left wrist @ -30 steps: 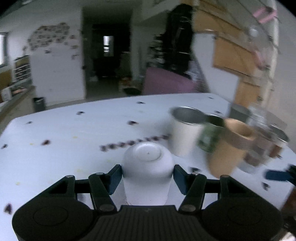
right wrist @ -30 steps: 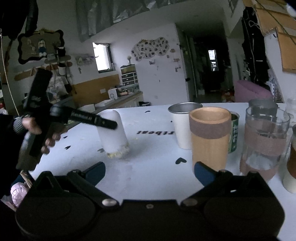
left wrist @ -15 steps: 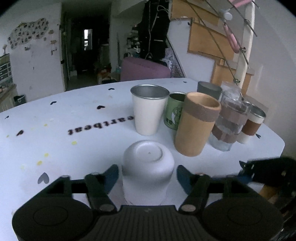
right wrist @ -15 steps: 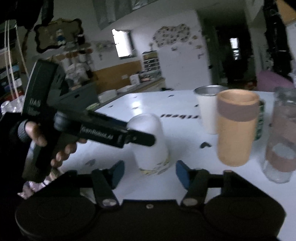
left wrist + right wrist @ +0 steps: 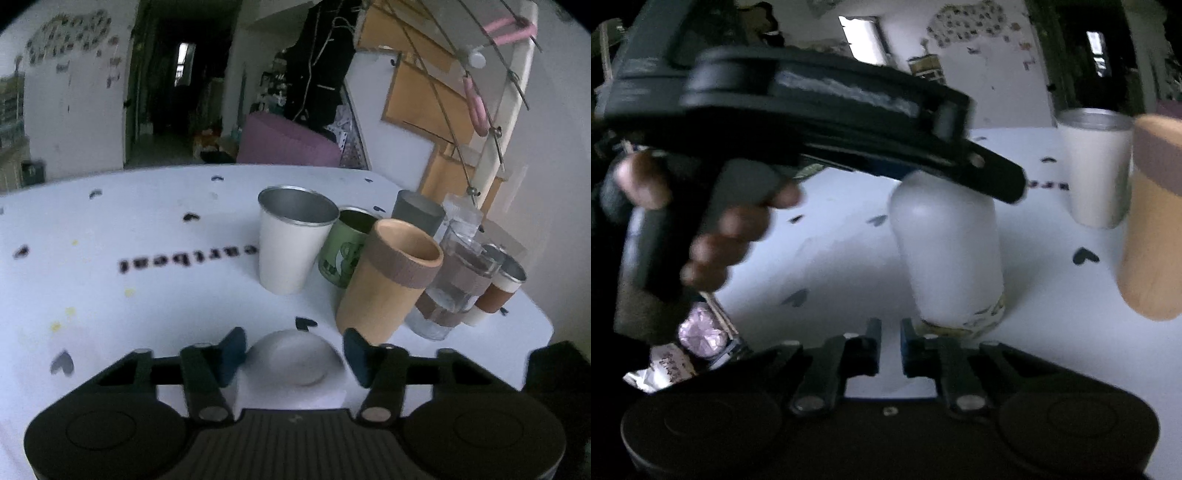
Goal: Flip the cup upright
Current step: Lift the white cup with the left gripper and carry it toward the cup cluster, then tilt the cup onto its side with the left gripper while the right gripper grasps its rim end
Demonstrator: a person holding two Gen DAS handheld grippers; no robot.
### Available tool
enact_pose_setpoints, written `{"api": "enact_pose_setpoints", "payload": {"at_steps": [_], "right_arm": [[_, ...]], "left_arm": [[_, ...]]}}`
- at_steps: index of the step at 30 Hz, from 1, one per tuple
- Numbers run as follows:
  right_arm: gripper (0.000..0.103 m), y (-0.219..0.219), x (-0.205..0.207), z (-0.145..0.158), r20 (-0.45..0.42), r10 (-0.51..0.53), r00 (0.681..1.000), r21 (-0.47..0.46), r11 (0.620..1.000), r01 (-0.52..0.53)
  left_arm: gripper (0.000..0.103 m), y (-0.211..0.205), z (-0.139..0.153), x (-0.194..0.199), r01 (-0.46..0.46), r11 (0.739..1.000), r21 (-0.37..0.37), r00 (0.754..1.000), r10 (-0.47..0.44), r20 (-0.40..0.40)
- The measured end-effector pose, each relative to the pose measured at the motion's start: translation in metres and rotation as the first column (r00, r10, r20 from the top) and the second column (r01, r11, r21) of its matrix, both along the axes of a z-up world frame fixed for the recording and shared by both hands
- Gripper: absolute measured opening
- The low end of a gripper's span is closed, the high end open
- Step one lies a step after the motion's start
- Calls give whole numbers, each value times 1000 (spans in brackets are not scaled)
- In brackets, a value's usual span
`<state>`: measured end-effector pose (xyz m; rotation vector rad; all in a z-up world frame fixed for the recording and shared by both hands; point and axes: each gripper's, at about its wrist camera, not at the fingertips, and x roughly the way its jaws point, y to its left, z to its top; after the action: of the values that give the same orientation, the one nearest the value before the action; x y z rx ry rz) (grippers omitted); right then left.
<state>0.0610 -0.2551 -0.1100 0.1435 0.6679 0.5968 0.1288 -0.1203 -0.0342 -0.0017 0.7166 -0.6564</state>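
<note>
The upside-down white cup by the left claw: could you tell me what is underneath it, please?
The white cup stands mouth-down on the white table, with its patterned rim at the tabletop. Its wall is opaque, so anything inside cannot be seen.

A: Both pictures are dim and a bit gray. The room looks dark, and the corners go black.

B: Where does the light come from?

A: A small bright window glows on the far wall in the right wrist view. In the left wrist view, a tiny bright window shines down a dark hallway.

B: Is it sharp?

A: No. The left hand-held gripper is smeared with blur, and so is the hand. The white counter bends at the edges, and its black letters look fuzzy.
</note>
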Motion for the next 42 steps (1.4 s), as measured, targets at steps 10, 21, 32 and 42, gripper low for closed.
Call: {"api": "enact_pose_setpoints", "payload": {"at_steps": [10,21,32,42], "right_arm": [[6,-12,-5,0,15,-70,997,6,998,70],[14,-21,-8,3,4,-110,994,-55,992,111],[78,-44,47,28,-264,-220,939,233,930,283],[76,-24,101,-3,-512,-200,836,214,912,349]], "left_arm": [[54,31,-1,-43,20,1000,-13,1000,-20,-13],[54,53,-35,-47,-41,998,-46,995,36,-97],[55,59,-41,-50,-57,994,-90,994,48,-98],[57,62,-45,-53,-59,994,-90,994,51,-94]]}}
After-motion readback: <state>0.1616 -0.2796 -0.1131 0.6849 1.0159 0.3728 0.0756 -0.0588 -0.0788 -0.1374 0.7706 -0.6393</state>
